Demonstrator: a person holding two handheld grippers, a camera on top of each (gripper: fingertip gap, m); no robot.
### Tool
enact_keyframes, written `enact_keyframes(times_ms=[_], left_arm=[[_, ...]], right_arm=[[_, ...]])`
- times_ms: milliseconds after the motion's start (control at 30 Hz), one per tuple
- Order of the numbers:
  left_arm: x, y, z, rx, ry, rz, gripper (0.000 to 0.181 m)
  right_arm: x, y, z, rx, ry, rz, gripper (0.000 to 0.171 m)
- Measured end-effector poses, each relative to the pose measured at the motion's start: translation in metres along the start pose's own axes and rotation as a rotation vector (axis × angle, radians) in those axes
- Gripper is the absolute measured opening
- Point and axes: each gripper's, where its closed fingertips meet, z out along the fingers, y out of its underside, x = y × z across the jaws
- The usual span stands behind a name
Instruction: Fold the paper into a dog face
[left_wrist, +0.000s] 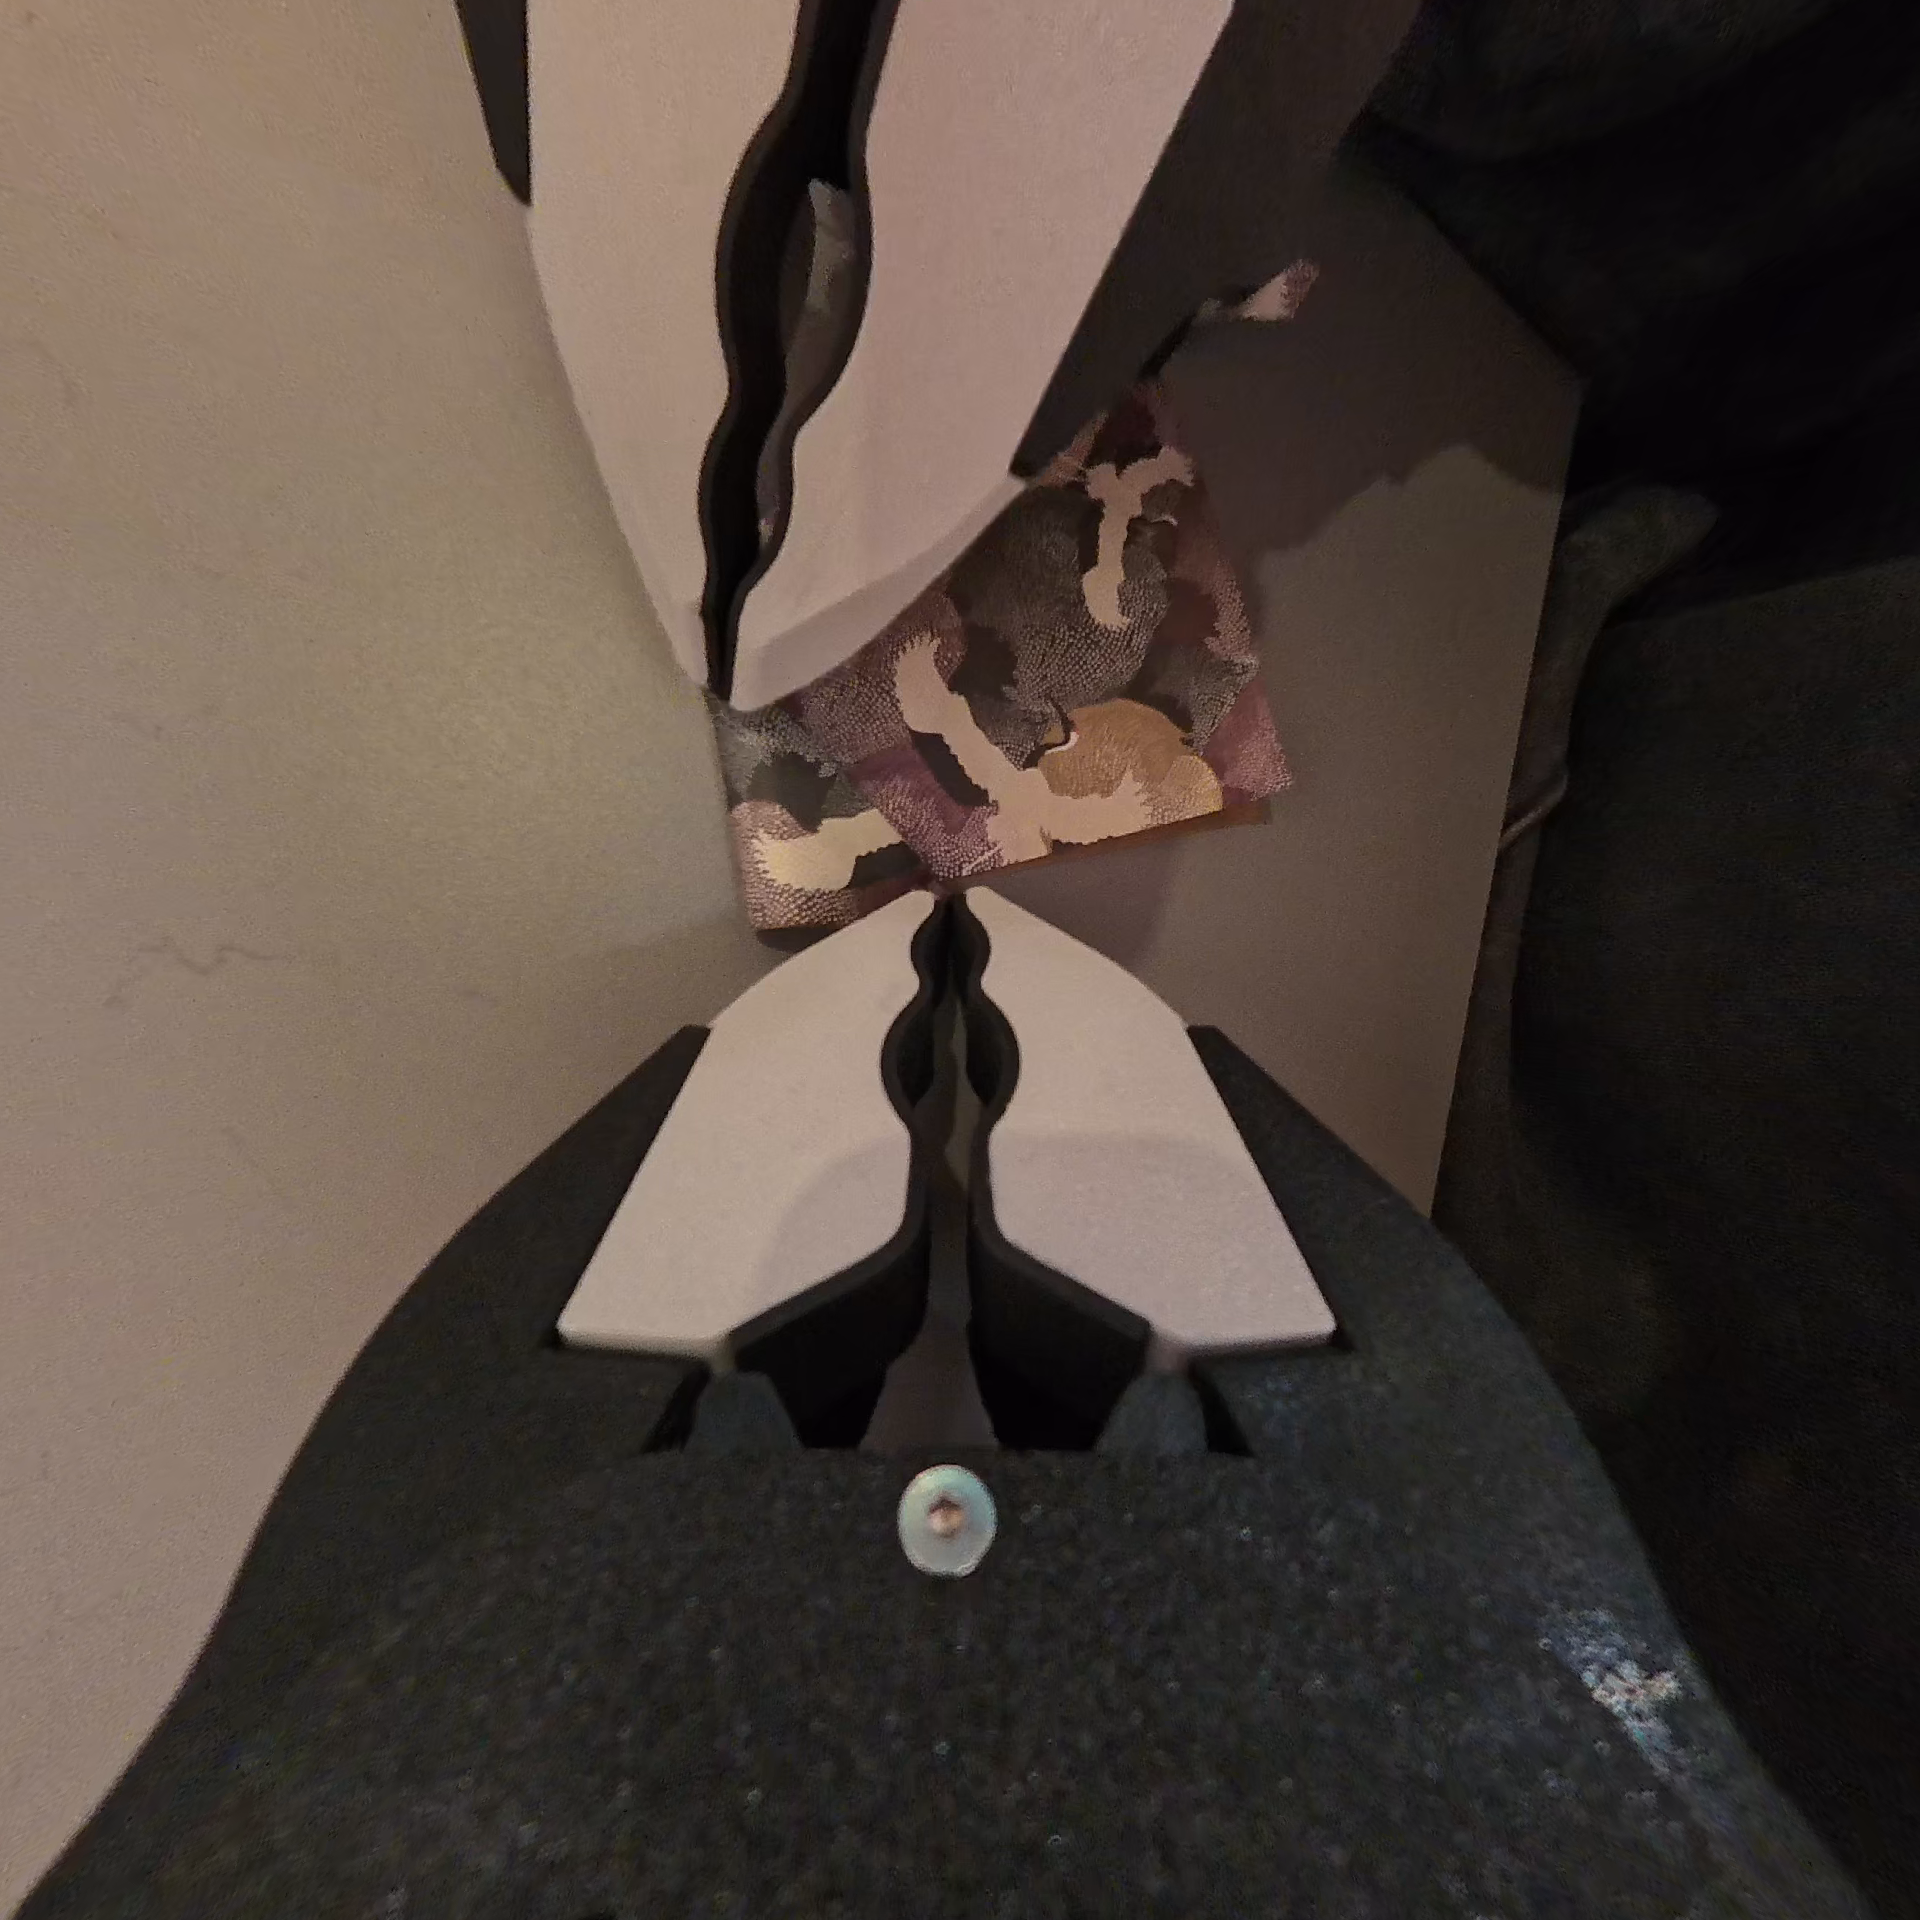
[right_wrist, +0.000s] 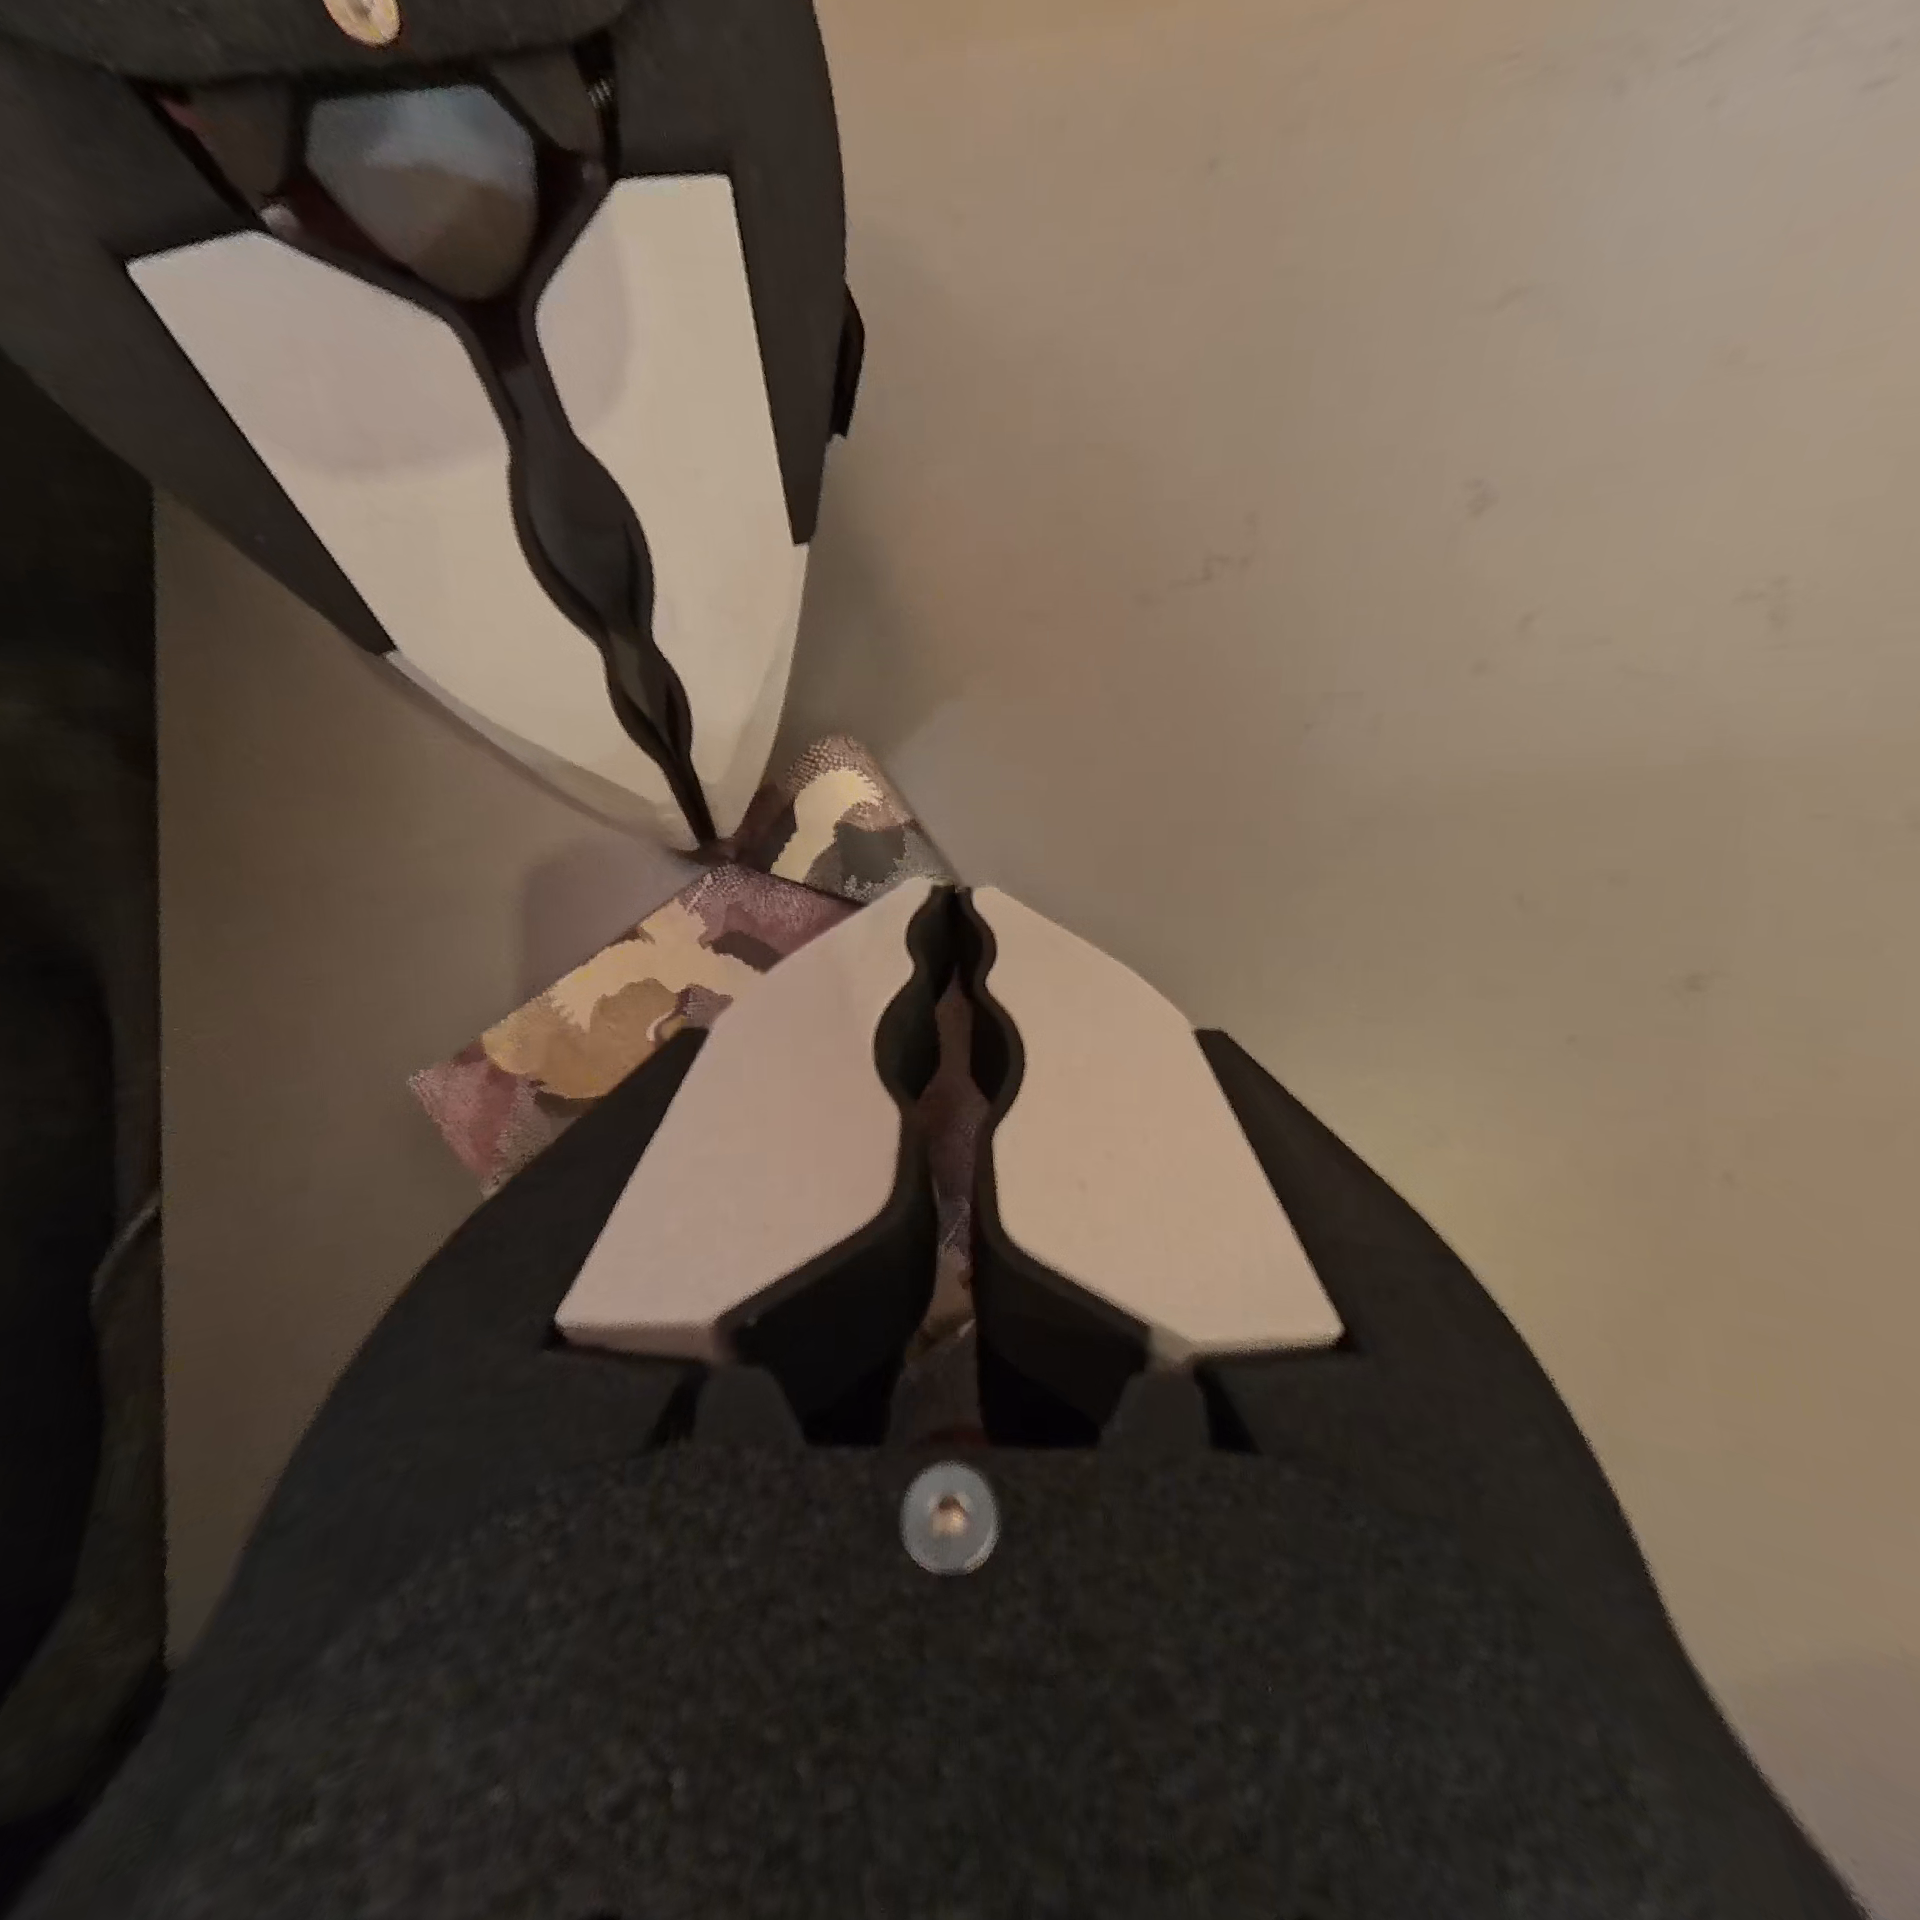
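In the left wrist view, the left gripper (left_wrist: 948, 914), its white fingers in black frames, is pinched closed on the bottom edge of the small folded paper with a purple, grey and gold pattern (left_wrist: 1039, 717), seemingly anchoring it just above the pale cream table (left_wrist: 312, 623). Beyond it, the right gripper (left_wrist: 727, 675) is clamped on the paper's upper left part, probably to steady a flap. Dark fabric (left_wrist: 1714, 935) lies past the table edge.

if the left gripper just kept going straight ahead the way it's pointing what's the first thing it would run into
The patterned paper: the left gripper already has its tips closed at the paper's lower edge. Just beyond the paper is the right gripper, also at the paper. Depth is hard to judge, so whether it would strike that gripper is uncertain.
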Motion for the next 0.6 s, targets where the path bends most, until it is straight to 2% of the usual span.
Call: enact_keyframes(times_ms=[400, 600], left_arm=[[0.0004, -0.0001, 0.0001, -0.002, -0.003, 0.000, 0.000], [0.0016, -0.0005, 0.0006, 0.000, -0.006, 0.000, 0.000]], right_arm=[[0.0008, 0.0070, 0.0045, -0.018, 0.000, 0.012, 0.000], [0.0010, 0.0069, 0.0046, -0.008, -0.030, 0.098, 0.000]])
